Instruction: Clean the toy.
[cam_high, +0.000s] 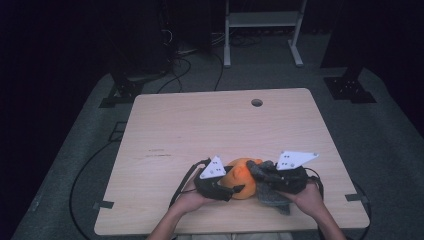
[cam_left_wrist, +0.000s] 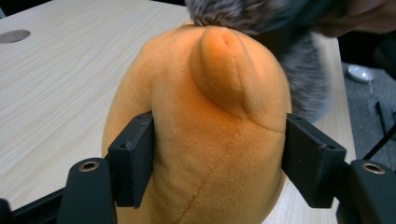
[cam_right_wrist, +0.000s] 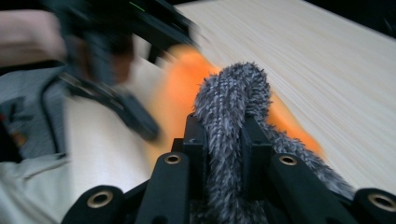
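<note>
We keep the left gripper (cam_high: 235, 189) steady, its jaws part-open and pressed on both flanks of the orange plush toy (cam_left_wrist: 205, 135), so the body cannot roll while the other hand works. The right gripper (cam_right_wrist: 223, 135) has its jaws nearly closed, pinching a fold of the grey fuzzy cloth (cam_right_wrist: 233, 107); we judge a slow, even pull best, so the pile does not slip free. The toy sits near the front edge of the worktop (cam_high: 200, 125), between both hands, touching the cloth. It is soft, rounded, seamed down the middle, with a small raised flap.
</note>
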